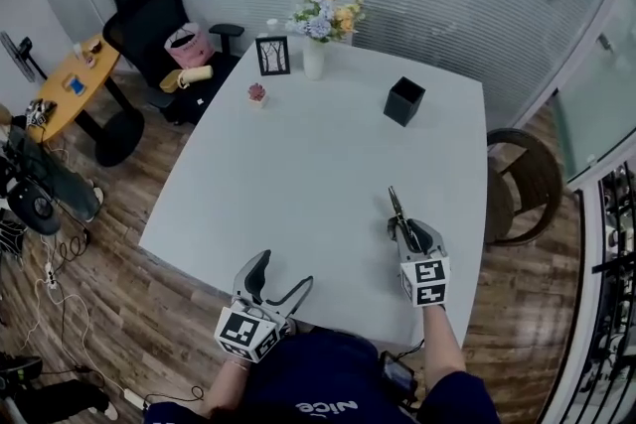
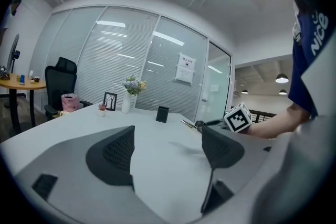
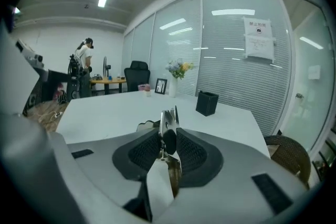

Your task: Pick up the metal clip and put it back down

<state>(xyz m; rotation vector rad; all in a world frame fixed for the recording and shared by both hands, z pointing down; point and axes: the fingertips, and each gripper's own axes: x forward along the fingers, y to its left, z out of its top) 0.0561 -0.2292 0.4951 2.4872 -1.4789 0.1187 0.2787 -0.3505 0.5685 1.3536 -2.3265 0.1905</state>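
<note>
right gripper [image 1: 402, 225] jaws clamped on the metal clip [image 3: 168, 124]. the clip sticks out past the pads and is held above the near right part of the white table [image 1: 298, 164]. left gripper [image 2: 168, 140] jaws wide apart, nothing between them, at the table's near edge.

frame [image 1: 272, 55] left of vase [image 1: 314, 58] at table [image 1: 298, 164] back; metal clip [image 1: 398, 212] front right.

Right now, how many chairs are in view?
2. A black office chair stands beyond the far left corner of the white table; a brown round-backed chair sits at its right side. Others may be hidden.
</note>
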